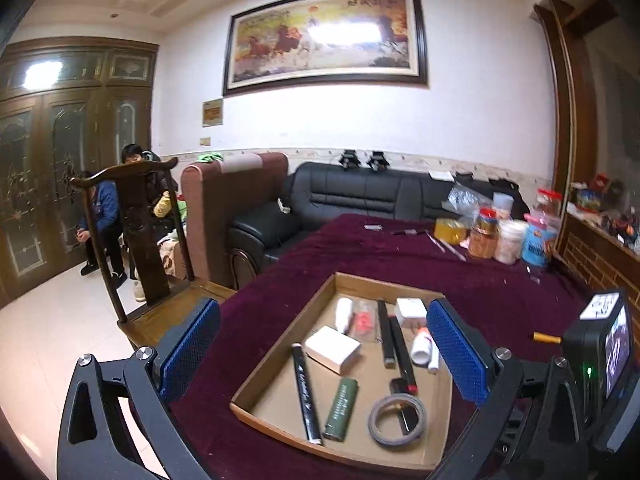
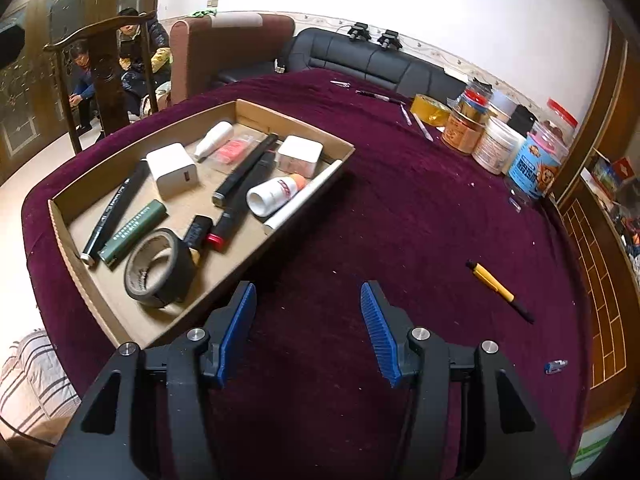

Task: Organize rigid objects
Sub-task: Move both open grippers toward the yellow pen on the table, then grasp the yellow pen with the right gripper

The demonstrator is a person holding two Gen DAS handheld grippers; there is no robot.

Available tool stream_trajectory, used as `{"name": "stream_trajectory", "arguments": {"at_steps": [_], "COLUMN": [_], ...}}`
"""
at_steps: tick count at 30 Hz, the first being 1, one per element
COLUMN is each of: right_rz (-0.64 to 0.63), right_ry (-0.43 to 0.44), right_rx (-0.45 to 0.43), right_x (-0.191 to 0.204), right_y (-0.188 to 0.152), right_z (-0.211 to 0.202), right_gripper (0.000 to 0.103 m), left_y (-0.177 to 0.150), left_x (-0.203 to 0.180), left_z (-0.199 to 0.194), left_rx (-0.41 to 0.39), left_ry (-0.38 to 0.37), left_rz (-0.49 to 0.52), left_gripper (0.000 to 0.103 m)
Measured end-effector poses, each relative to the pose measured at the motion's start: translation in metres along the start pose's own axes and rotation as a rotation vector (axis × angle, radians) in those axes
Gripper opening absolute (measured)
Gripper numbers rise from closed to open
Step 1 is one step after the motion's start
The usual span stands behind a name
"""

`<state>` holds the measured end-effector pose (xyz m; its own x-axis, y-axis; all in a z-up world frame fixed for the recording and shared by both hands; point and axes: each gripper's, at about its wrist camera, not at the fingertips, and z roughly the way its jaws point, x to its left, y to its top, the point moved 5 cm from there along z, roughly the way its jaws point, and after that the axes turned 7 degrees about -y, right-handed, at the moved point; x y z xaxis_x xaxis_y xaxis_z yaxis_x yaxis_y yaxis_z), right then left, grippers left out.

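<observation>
Right wrist view: right gripper (image 2: pixel 308 334) gapes empty over the cloth — left gripper (image 1: pixel 324 354) spread wide above the cardboard tray (image 1: pixel 280 344).

- We are in a home living room: a black leather sofa (image 1: pixel 360 196) stands along the white wall under a large framed painting of horses (image 1: pixel 324 38).
- We see a tall dark wooden cabinet with glass doors (image 1: pixel 60 152), a carved wooden chair (image 1: pixel 136 236) and a pale tiled floor (image 1: pixel 52 320).
- A table under a maroon velvet cloth (image 2: pixel 400 220) carries food jars (image 2: pixel 500 140), and people sit in the far corner (image 1: pixel 108 208).
</observation>
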<state>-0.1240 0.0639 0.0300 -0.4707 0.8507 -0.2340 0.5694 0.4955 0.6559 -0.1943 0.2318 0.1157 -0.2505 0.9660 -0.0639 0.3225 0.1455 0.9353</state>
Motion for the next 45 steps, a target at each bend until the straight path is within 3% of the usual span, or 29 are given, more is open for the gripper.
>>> {"name": "stream_trajectory", "arguments": {"at_steps": [8,14,17,25,30,32,36,38,39,41,45], "right_rz": [0.035,0.250,0.342,0.566,0.535,0.508,0.447,0.444,0.418,0.350,0.420], "right_ry": [-0.025,-0.104,-0.096,0.106,0.319,0.365,0.211,0.137,0.071,-0.039,0.002], "right_rx": [0.029,0.117,0.157,0.176,0.226,0.244,0.258,0.253,0.249,0.240,0.216], "right_x": [-0.035,-0.163,-0.218,-0.257,-0.212,-0.195,-0.181,-0.182,-0.180,-0.178,-0.197], "right_y": [-0.007,-0.020,-0.029,-0.033,-0.031,-0.031,-0.022,-0.016,-0.013,-0.014,-0.031], "right_z": [0.012,0.042,0.063,0.117,0.103,0.098,0.103,0.110,0.114,0.116,0.097], "right_gripper": [0.053,0.053,0.053,0.056,0.056,0.056,0.056,0.049,0.033,0.012,0.008], "left_y": [-0.010,-0.018,-0.023,-0.032,-0.034,-0.036,-0.043,-0.043,-0.042,-0.041,-0.042], "left_x": [-0.036,-0.063,-0.076,-0.100,-0.102,-0.103,-0.110,-0.113,-0.115,-0.118,-0.133], "left_z": [0.014,0.018,0.022,0.023,0.030,0.034,0.037,0.035,0.033,0.031,0.039], "left_rx": [0.094,0.140,0.163,0.226,0.245,0.265,0.297,0.302,0.300,0.299,0.350], "left_ry": [-0.092,-0.194,-0.233,-0.288,-0.295,-0.310,-0.327,-0.337,-0.342,-0.348,-0.396], "left_rz": [0.056,0.086,0.097,0.134,0.127,0.112,0.118,0.121,0.125,0.134,0.139], "left_gripper": [0.101,0.101,0.101,0.101,0.101,0.101,0.101,0.101,0.101,0.101,0.101]}}
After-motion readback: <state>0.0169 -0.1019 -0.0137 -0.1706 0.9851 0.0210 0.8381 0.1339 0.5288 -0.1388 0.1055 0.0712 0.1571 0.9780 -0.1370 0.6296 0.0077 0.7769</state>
